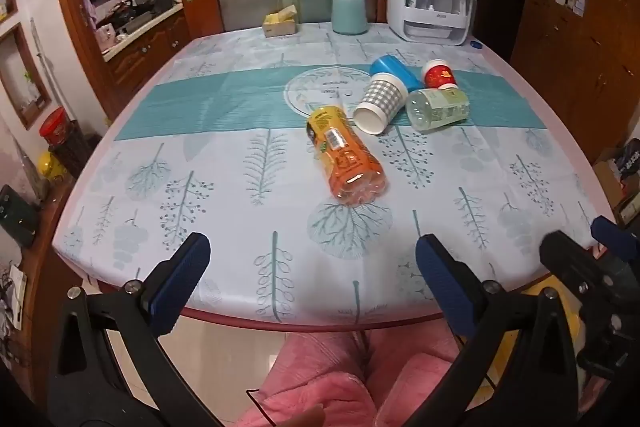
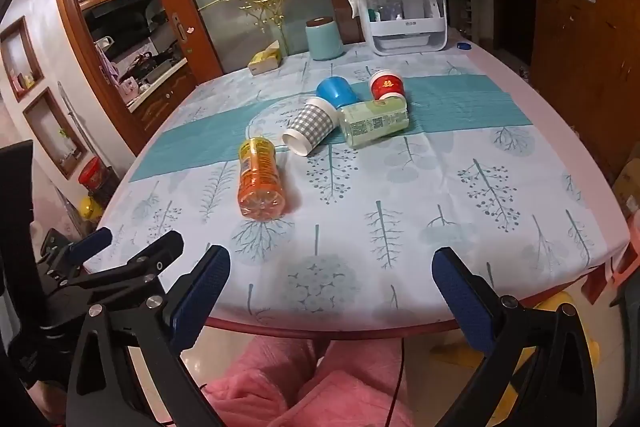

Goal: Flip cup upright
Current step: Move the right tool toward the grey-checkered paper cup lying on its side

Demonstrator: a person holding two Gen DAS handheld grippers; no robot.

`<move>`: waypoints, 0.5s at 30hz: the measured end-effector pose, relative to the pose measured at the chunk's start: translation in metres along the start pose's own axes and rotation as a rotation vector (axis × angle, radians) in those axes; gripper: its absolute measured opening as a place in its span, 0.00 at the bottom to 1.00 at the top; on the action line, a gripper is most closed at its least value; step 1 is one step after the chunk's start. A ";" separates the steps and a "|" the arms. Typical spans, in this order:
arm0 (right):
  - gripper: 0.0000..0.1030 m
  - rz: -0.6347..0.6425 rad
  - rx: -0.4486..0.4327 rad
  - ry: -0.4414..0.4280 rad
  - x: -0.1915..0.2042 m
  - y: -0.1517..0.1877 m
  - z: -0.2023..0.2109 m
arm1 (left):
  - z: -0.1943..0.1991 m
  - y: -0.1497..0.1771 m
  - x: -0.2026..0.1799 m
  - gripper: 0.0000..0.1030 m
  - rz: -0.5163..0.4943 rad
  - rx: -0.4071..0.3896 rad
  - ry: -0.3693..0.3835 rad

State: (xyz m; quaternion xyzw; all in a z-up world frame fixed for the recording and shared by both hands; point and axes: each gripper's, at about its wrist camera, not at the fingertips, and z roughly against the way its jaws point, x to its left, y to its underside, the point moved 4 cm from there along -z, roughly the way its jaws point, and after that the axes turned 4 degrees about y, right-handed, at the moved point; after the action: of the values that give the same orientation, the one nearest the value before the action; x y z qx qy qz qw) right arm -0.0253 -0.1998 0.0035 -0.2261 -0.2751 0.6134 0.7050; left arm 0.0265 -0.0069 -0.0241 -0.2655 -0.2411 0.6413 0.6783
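A grey checked paper cup [image 1: 379, 103] [image 2: 310, 129] lies on its side mid-table, mouth toward me. A blue cup [image 1: 394, 69] [image 2: 336, 91] lies on its side just behind it, touching it. A red cup [image 1: 439, 74] [image 2: 386, 86] stands mouth-down to the right. My left gripper [image 1: 312, 255] is open and empty at the table's near edge. My right gripper [image 2: 330, 267] is open and empty at the near edge too, right of the left one; it also shows in the left wrist view [image 1: 580, 243].
An orange bottle [image 1: 344, 157] [image 2: 259, 177] lies on its side nearest me. A pale green bottle [image 1: 438, 109] [image 2: 374, 121] lies beside the checked cup. A teal canister [image 1: 349, 13], a tissue box [image 1: 280, 23] and a white covered organizer [image 1: 432, 9] stand at the far edge.
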 end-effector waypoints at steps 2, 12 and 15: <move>1.00 -0.001 -0.002 -0.003 0.000 -0.001 0.000 | 0.001 0.000 -0.001 0.99 0.001 -0.004 0.029; 1.00 0.000 -0.024 0.017 -0.002 -0.005 0.001 | 0.007 -0.003 0.010 0.97 0.030 -0.026 0.071; 1.00 0.009 -0.031 0.017 0.000 -0.006 0.002 | 0.010 -0.005 0.016 0.91 0.046 -0.038 0.066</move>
State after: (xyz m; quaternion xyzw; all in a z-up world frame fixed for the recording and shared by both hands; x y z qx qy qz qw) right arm -0.0223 -0.2009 0.0088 -0.2436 -0.2777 0.6100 0.7010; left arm 0.0244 0.0094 -0.0138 -0.3047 -0.2245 0.6431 0.6657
